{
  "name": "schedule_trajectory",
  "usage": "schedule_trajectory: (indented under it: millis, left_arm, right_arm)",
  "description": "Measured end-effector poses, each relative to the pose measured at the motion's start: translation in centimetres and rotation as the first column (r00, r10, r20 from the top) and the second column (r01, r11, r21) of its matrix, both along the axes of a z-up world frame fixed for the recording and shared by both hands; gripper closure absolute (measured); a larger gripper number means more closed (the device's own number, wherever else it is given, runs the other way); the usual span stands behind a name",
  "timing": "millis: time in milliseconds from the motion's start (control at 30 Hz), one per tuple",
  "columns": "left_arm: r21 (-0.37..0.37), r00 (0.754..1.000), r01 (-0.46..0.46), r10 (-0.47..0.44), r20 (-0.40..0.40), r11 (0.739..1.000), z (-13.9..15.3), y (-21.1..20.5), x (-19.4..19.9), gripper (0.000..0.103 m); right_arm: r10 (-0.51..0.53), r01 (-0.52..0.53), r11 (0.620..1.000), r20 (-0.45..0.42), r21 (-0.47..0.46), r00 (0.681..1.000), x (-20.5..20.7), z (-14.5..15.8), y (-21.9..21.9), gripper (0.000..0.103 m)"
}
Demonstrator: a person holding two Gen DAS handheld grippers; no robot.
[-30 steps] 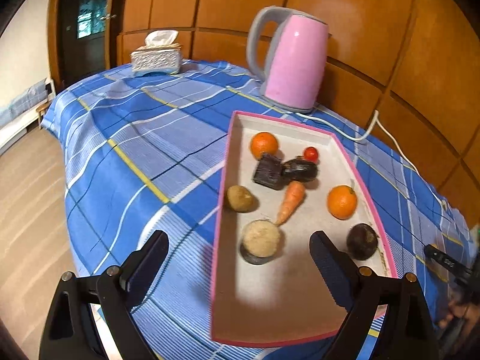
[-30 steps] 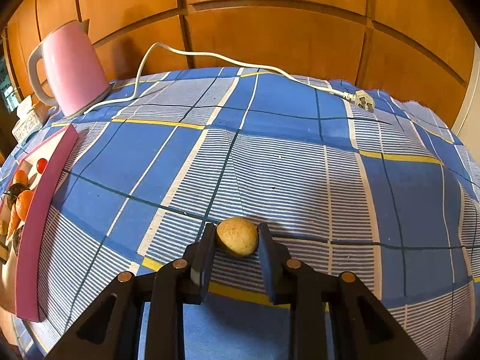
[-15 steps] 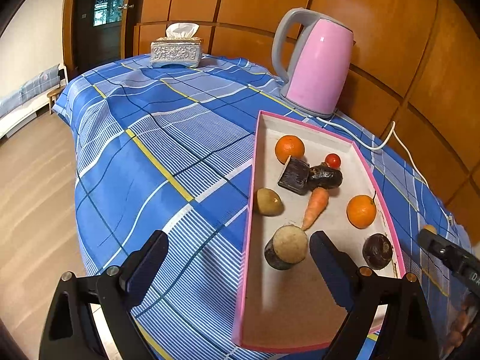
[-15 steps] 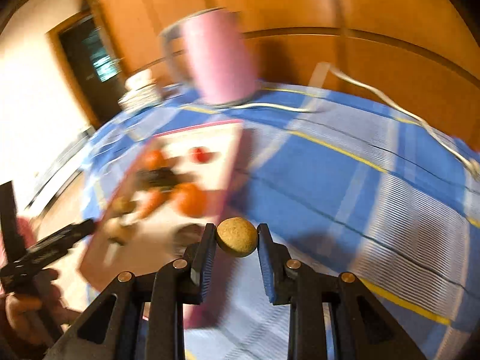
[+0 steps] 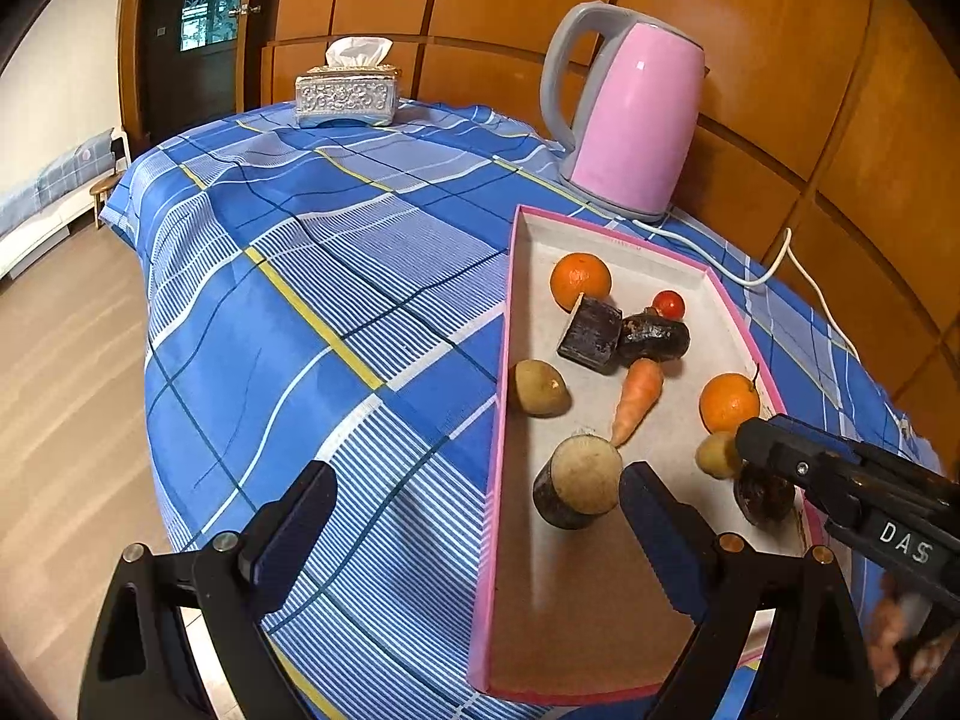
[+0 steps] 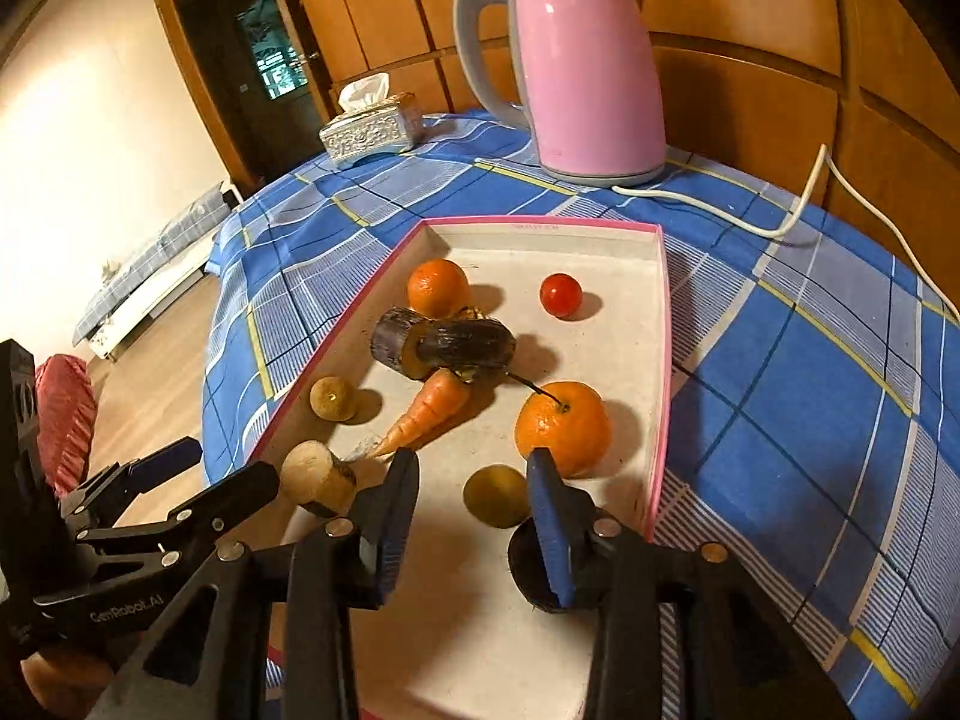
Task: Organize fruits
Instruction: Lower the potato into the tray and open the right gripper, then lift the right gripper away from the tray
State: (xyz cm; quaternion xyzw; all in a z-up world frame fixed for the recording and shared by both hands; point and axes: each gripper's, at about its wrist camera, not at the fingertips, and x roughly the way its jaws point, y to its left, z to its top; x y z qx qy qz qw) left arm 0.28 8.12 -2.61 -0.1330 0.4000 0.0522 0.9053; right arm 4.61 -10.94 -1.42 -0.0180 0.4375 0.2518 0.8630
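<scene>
Now | right gripper (image 6: 471,483) fingers opening; small brown fruit (image 6: 496,495) loose between them | over tray (image 6: 663,360)

One tray (image 6: 661,324) sits on one table with a checked cloth (image 5: 312,276). In the tray lie two oranges (image 6: 438,287) (image 6: 563,427), one tomato (image 6: 560,294), one carrot (image 6: 429,411), two small brown round fruits (image 6: 332,398) (image 6: 495,495), three dark cut chunks (image 5: 590,333) (image 5: 654,337) (image 5: 577,487) and one dark round piece (image 5: 763,498). One kettle (image 6: 585,60) and one tissue box (image 5: 347,97) stand on the cloth. Two grippers (image 5: 474,531) (image 6: 474,483) are in view.
</scene>
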Motion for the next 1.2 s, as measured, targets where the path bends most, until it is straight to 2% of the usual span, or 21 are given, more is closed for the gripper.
schedule_trajectory:
  millis: [333, 567, 700, 867, 1200]
  left_arm:
    - [0.023, 1.000, 0.012, -0.012, 0.011, 1.000, 0.4, -0.7, -0.2, 0.007]
    - [0.059, 0.998, 0.024, -0.028, 0.054, 0.998, 1.4, -1.6, -0.9, 0.003]
    - [0.070, 0.996, 0.031, -0.037, 0.078, 0.997, 1.9, -1.9, -1.3, 0.001]
    - [0.091, 0.993, 0.043, -0.053, 0.105, 0.995, 2.5, -2.5, -1.8, 0.000]
    - [0.071, 0.990, 0.028, -0.038, 0.137, 0.997, 3.5, -2.5, -2.3, 0.000]
  right_arm:
    - [-0.065, 0.065, 0.998, 0.025, 0.002, 0.998, -1.6, 0.4, -1.9, 0.065]
    - [-0.132, 0.137, 0.989, 0.089, -0.050, 0.987, -3.5, 1.3, -2.6, 0.065]
    - [-0.187, 0.197, 0.978, 0.132, -0.066, 0.974, -4.7, 1.5, -3.1, 0.059]
    - [-0.244, 0.265, 0.959, 0.189, -0.100, 0.951, -6.1, 1.5, -3.4, 0.059]
    - [-0.296, 0.319, 0.943, 0.199, -0.095, 0.934, -6.8, 1.4, -4.6, 0.059]
